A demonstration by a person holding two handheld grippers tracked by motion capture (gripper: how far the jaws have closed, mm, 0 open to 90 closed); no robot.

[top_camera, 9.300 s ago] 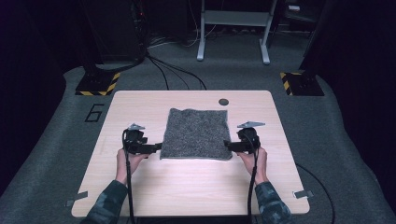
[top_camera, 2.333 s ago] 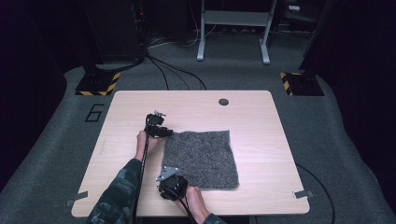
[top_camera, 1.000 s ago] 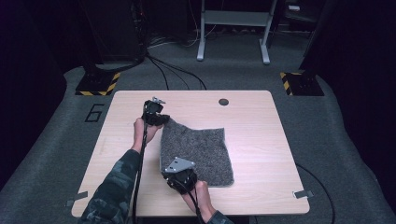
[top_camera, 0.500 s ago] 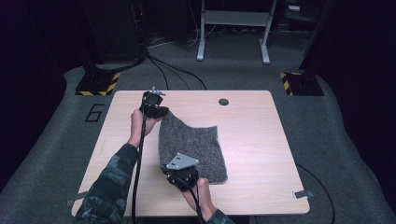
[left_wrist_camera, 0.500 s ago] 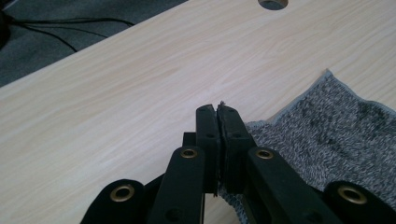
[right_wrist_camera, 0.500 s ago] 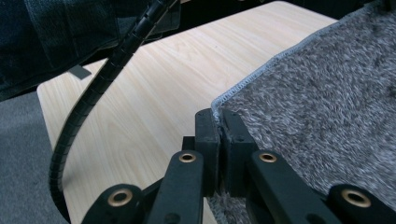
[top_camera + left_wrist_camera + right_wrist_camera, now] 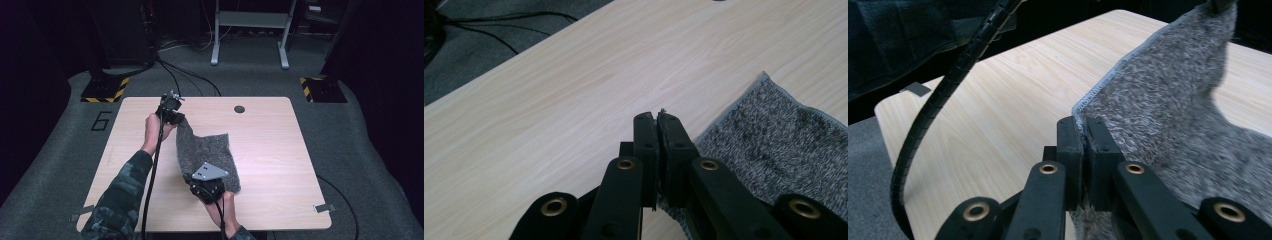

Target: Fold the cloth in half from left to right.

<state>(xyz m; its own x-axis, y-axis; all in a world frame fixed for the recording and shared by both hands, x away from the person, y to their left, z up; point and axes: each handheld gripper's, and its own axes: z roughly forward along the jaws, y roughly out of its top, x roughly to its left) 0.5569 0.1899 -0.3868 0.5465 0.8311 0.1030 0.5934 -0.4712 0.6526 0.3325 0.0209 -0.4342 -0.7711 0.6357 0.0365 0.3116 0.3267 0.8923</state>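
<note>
Wooden table (image 7: 280, 150): both claws, left (image 7: 176, 119) and right (image 7: 204, 187), clenched on grey cloth (image 7: 207, 152), now lifted higher.

R gripper (image 7: 1082, 131) clamped on grey cloth (image 7: 1168, 115) edge, table (image 7: 998, 95), cable (image 7: 943, 105)

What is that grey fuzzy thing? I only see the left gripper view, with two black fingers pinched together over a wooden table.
Observer: A grey cloth; the high view shows its left edge lifted off the table, the right part lying flat.
Operator: Does anything else hold it?
Observer: Yes, the right gripper is shut on the cloth's stitched edge near the person.
Operator: Where is my gripper?
Observer: The left gripper clamps the far corner, toward the table's back edge.
</note>
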